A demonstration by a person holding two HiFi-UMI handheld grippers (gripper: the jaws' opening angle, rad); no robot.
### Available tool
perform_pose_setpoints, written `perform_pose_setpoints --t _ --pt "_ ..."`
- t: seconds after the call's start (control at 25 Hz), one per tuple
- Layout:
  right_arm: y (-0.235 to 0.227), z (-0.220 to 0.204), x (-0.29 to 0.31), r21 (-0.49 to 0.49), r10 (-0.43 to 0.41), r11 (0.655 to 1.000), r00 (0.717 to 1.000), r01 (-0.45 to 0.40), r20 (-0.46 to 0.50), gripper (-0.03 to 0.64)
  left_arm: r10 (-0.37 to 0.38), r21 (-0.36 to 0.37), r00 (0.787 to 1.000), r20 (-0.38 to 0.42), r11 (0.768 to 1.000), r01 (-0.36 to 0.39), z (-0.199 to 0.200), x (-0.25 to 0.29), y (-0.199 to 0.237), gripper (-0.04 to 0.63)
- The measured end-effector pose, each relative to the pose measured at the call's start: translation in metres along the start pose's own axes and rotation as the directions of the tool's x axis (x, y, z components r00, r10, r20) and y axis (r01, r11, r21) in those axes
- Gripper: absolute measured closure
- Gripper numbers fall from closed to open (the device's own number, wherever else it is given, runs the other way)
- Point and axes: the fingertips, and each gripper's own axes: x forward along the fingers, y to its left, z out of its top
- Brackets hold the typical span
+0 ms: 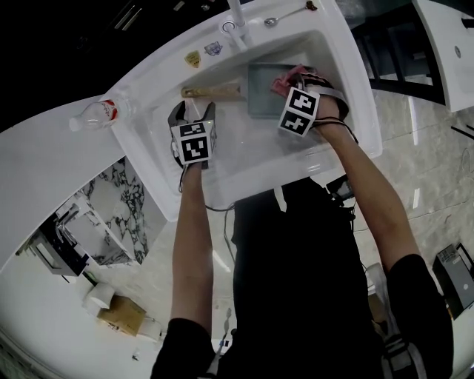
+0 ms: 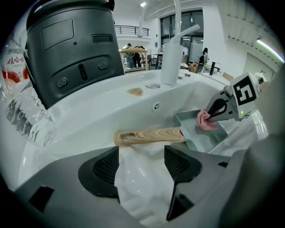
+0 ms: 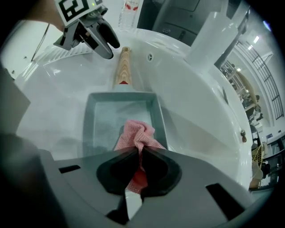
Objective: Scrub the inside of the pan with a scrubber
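A square grey pan (image 1: 261,96) with a wooden handle (image 1: 211,92) lies in the white sink (image 1: 244,166). My right gripper (image 3: 139,153) is shut on a pink mesh scrubber (image 3: 136,135), which rests on the pan's (image 3: 104,120) floor near its near wall. My left gripper (image 2: 141,156) stands open just short of the handle (image 2: 149,135), with only bare sink between its pads. The left gripper view shows the pan (image 2: 196,136) to the right, with the scrubber (image 2: 205,121) pinched in the right gripper (image 2: 214,111). In the head view the left gripper (image 1: 193,112) is below the handle and the right gripper (image 1: 292,80) is over the pan.
A faucet (image 1: 237,15) rises at the sink's far rim, with a spoon (image 1: 285,16) and small stickers (image 1: 204,53) beside it. A plastic water bottle (image 1: 96,113) lies on the counter left of the sink. The sink walls close in around both grippers.
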Motion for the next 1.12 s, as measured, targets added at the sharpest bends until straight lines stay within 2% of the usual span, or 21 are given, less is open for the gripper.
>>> perform_pose_setpoints --t 0.4,0.64,0.84,1.0,1.12 --pt "-0.001 0.001 -0.037 0.021 -0.054 0.998 0.998 0.053 0.029 0.575 -0.030 0.031 0.998 0.056 0.999 0.028 0.010 -0.038 -0.020 0.288" --pt "-0.001 0.008 -0.086 0.077 -0.110 0.992 0.989 0.102 0.097 0.575 -0.086 0.106 0.988 0.130 0.992 0.073 0.021 -0.074 -0.046 0.288" --pt "-0.005 0.016 -0.133 0.129 -0.174 0.980 0.971 0.154 0.165 0.575 -0.169 0.158 0.963 0.211 0.978 0.137 0.037 -0.108 -0.066 0.302" --pt "-0.008 0.025 -0.188 0.150 -0.237 0.967 0.940 0.204 0.245 0.575 -0.210 0.137 0.929 0.304 0.975 0.176 0.053 -0.149 -0.067 0.378" --pt "-0.001 0.032 -0.231 0.163 -0.271 0.960 0.909 0.229 0.318 0.575 -0.234 0.147 0.907 0.350 0.970 0.193 0.056 -0.177 -0.062 0.452"
